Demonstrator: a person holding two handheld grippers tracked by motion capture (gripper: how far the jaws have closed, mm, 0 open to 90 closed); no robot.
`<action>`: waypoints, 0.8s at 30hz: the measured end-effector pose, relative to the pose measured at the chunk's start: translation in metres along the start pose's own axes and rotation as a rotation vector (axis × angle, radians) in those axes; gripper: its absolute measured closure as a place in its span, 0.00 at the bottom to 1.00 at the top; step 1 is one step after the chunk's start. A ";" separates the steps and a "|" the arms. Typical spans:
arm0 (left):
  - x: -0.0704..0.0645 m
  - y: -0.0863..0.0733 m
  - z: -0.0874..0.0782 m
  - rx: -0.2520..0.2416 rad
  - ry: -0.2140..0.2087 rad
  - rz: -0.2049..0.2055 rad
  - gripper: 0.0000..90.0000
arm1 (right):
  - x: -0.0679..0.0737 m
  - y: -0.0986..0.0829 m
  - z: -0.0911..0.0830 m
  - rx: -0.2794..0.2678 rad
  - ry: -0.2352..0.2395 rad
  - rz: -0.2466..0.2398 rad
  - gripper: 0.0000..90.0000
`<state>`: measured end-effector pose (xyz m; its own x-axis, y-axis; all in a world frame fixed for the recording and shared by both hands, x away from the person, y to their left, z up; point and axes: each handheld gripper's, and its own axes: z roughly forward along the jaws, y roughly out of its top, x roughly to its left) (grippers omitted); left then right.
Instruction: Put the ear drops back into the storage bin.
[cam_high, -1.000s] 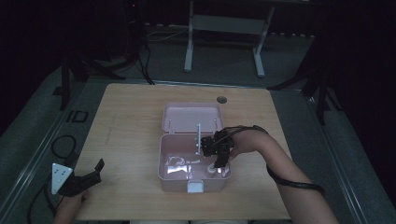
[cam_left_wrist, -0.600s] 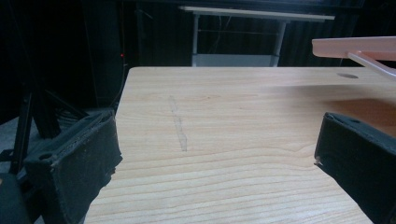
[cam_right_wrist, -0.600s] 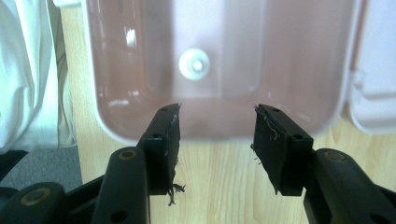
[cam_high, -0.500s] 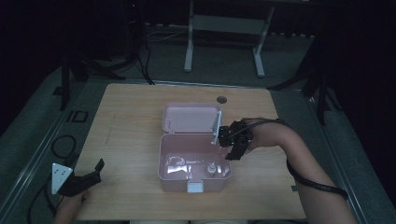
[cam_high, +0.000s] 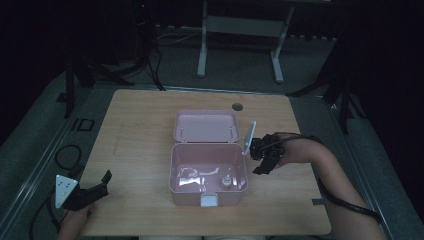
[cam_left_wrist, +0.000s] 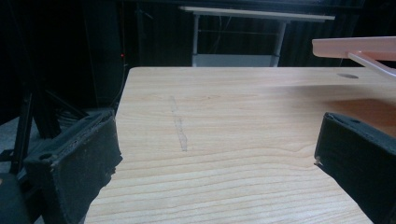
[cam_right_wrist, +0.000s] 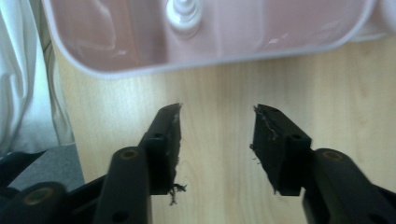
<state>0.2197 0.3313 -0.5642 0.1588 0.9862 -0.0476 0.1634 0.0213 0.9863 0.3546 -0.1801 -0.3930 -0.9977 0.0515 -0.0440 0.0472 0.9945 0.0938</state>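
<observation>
A: Location of pink box (cam_high: 209, 172)?
B: Centre of wooden table (cam_high: 140, 135), lid (cam_high: 205, 126) open, white bottle (cam_high: 226, 180) inside near right wall.
A: Right gripper (cam_high: 259, 161)?
B: Just beside box's right wall, above bare wood, jaws apart, empty.
A: Left gripper (cam_high: 95, 186)?
B: Near table's front-left corner, well apart from box, jaws wide, empty.

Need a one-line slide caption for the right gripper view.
Right gripper, jaws open and empty, above the wooden table beside the open pink box holding a small white bottle.
</observation>
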 end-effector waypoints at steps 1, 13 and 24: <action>0.000 0.000 0.000 0.000 0.000 0.000 0.00 | 0.000 -0.003 0.004 0.003 0.004 0.006 0.58; 0.000 0.000 0.000 0.001 0.001 0.001 0.00 | -0.006 -0.046 0.048 -0.025 0.000 0.167 0.44; 0.000 0.000 0.000 -0.001 0.002 0.001 0.00 | -0.007 -0.078 0.069 -0.065 -0.023 0.294 0.17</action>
<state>0.2198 0.3309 -0.5642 0.1569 0.9865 -0.0468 0.1627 0.0209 0.9865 0.3616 -0.2517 -0.4683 -0.9404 0.3389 -0.0279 0.3297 0.9288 0.1694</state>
